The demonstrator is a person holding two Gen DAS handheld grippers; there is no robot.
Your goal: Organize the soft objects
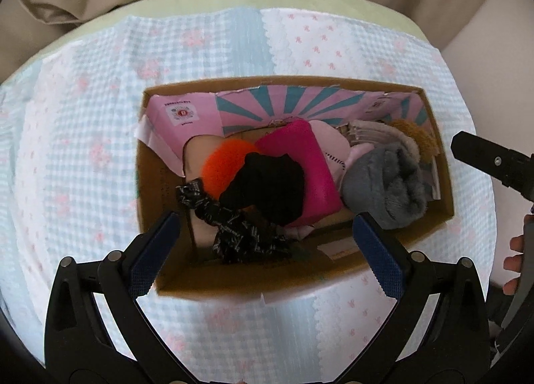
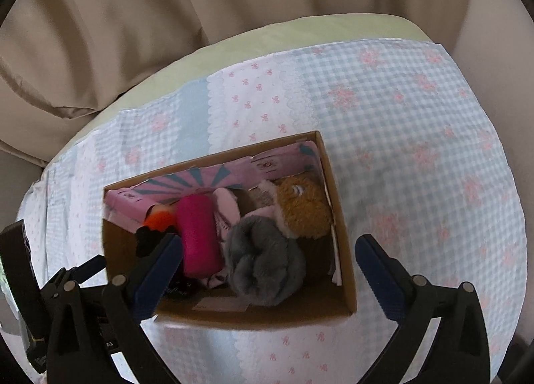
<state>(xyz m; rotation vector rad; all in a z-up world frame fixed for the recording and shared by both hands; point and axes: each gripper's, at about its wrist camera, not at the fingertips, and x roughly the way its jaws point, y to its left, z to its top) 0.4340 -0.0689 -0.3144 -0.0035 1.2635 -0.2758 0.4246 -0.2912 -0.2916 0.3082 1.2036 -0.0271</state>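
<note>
Beige curtains hang behind a bed spread with a blue gingham quilt (image 1: 83, 150), where a cardboard box (image 1: 150, 167) collects the soft things: a fuzzy orange pompom (image 1: 220, 167), a pink roll (image 1: 300, 157), a plush grey bundle (image 2: 263, 264) and what may be a tan teddy (image 2: 303, 210). Left gripper (image 1: 267, 247) and right gripper (image 2: 268, 270) hover wide apart, empty, over it.

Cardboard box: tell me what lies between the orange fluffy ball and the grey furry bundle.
In the left wrist view, a black cloth and a magenta rolled towel lie between the orange fluffy ball and the grey furry bundle inside the cardboard box.
</note>
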